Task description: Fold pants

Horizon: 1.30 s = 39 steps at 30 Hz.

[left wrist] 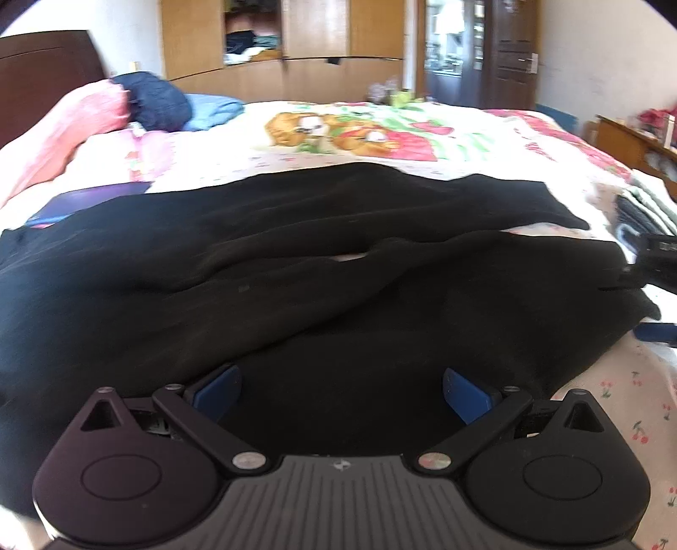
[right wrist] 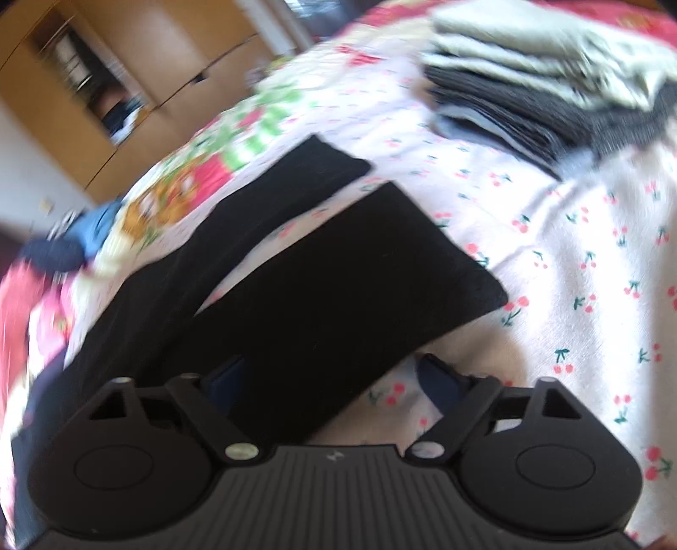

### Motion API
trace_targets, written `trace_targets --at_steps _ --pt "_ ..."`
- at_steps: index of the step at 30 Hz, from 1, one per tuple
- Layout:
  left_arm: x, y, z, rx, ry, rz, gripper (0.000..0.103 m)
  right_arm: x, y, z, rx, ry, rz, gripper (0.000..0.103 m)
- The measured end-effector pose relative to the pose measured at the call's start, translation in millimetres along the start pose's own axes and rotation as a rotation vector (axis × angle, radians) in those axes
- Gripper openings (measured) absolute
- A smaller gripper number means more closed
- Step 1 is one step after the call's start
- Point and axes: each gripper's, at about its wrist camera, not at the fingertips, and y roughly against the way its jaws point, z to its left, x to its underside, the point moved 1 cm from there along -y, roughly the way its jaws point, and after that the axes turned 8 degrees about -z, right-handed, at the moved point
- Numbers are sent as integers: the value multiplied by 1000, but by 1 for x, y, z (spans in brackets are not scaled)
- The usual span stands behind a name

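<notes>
Black pants (left wrist: 296, 270) lie spread across the bed, both legs running to the right. In the left wrist view my left gripper (left wrist: 340, 391) is open, its blue pads on either side of the near edge of the pants. In the right wrist view the two leg ends (right wrist: 338, 270) lie apart on the sheet. My right gripper (right wrist: 334, 380) is open at the near leg's hem, left pad over the black cloth, right pad over the sheet. The right gripper also shows at the right edge of the left wrist view (left wrist: 656, 258).
The bed has a cherry-print sheet (right wrist: 592, 254) and a cartoon bear cover (left wrist: 338, 131). A stack of folded grey and white clothes (right wrist: 550, 84) sits at the far right. Pink, navy and blue bedding (left wrist: 139, 105) lies at the headboard. A wooden wardrobe (left wrist: 296, 38) stands behind.
</notes>
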Motion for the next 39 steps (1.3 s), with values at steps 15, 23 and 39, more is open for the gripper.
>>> trace_targets --at_steps 15,23,39 --pt "-22 -19 -36 188 -143 82 57 -48 38 -31 -59 -193 -145 3" --pt "-15 -6 -70 194 -232 95 57 -34 48 -61 121 -106 -81 8" --pt "14 44 179 -229 -28 121 58 72 14 152 -211 600 95 18"
